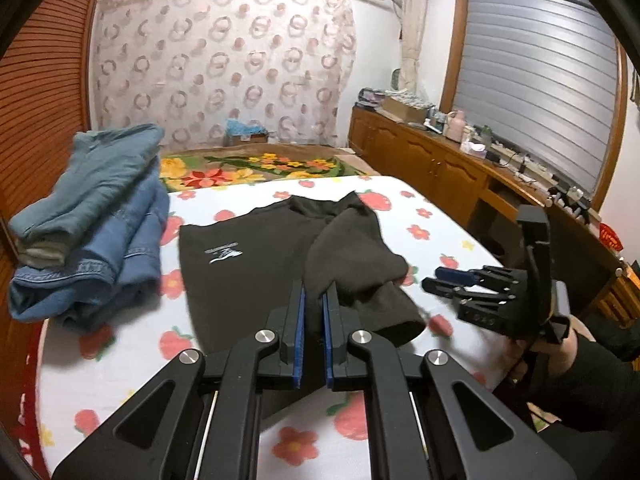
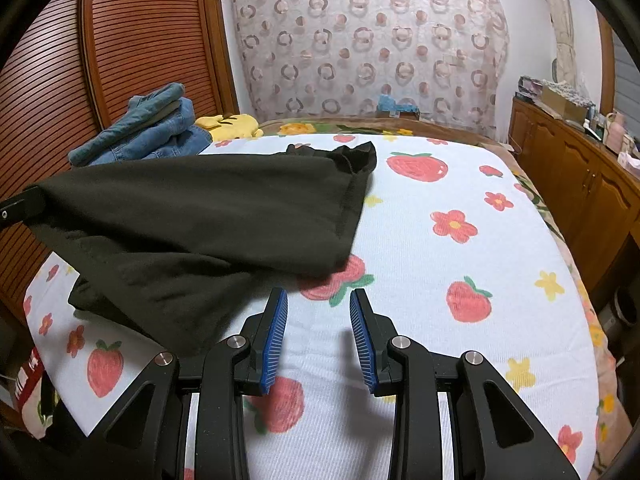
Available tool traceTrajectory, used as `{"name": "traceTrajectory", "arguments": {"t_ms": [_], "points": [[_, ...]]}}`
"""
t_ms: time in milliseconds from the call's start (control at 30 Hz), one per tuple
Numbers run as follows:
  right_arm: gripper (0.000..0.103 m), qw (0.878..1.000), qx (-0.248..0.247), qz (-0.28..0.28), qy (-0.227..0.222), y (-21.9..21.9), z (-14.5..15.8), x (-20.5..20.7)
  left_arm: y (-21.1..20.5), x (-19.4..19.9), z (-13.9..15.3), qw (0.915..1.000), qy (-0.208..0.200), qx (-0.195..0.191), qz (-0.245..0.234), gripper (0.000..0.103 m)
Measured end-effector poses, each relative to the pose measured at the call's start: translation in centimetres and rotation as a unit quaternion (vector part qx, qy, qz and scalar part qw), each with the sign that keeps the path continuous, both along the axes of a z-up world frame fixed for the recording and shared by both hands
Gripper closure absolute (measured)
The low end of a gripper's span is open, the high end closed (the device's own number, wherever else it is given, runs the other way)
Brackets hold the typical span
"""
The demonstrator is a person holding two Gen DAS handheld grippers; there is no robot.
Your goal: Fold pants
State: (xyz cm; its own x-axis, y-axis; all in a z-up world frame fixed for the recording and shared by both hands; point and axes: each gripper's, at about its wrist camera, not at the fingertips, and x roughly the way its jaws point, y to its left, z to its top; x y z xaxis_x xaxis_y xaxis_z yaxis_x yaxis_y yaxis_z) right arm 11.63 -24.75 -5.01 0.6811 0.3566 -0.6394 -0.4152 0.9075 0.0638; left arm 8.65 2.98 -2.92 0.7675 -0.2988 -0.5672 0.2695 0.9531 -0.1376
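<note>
While the left gripper [image 1: 314, 300] pinches a leg cuff of the dark pants [image 1: 248, 264] off the strawberry sheet [image 2: 420, 248], the right gripper [image 2: 319, 312] hangs parted, empty — garment to its left, running away toward the far waistband.

- Your work surface is a bed [image 2: 460, 264] under a white cover printed with strawberries and flowers.
- The dark pants [image 1: 256, 264] lie partly spread on it, one part raised off the cover.
- A stack of folded denim clothes [image 1: 92, 236] sits at its far left.
- A yellow plush toy [image 2: 230, 125] lies just beside that stack.
- A floral blanket [image 1: 256, 166] covers the far end.
</note>
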Motion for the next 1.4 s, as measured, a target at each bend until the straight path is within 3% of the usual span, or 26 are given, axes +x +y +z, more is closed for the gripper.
{"name": "traceTrajectory", "arguments": {"t_ms": [567, 867, 1033, 1200, 1400], "points": [[0.069, 1.000, -0.005, 0.001, 0.001, 0.0, 0.1, 0.1, 3.4, -1.4, -6.3, 0.9957, 0.073, 0.012, 0.055, 0.094], [0.069, 1.000, -0.006, 0.002, -0.001, 0.0, 0.0, 0.1, 3.4, -1.5, -7.6, 0.9941, 0.090, 0.017, 0.058, 0.094], [0.069, 1.000, -0.006, 0.001, -0.001, 0.1, 0.0, 0.1, 3.8, -1.5, -7.5, 0.9936, 0.089, 0.016, 0.067, 0.085], [0.069, 1.000, -0.006, 0.001, -0.001, 0.1, 0.0, 0.1, 4.1, -1.5, -6.9, 0.9936, 0.078, 0.023, 0.078, 0.053], [0.069, 1.000, -0.007, 0.001, 0.000, 0.2, 0.0, 0.1, 4.0, -1.2, -6.0, 0.9948, 0.068, 0.024, 0.072, 0.043]]}}
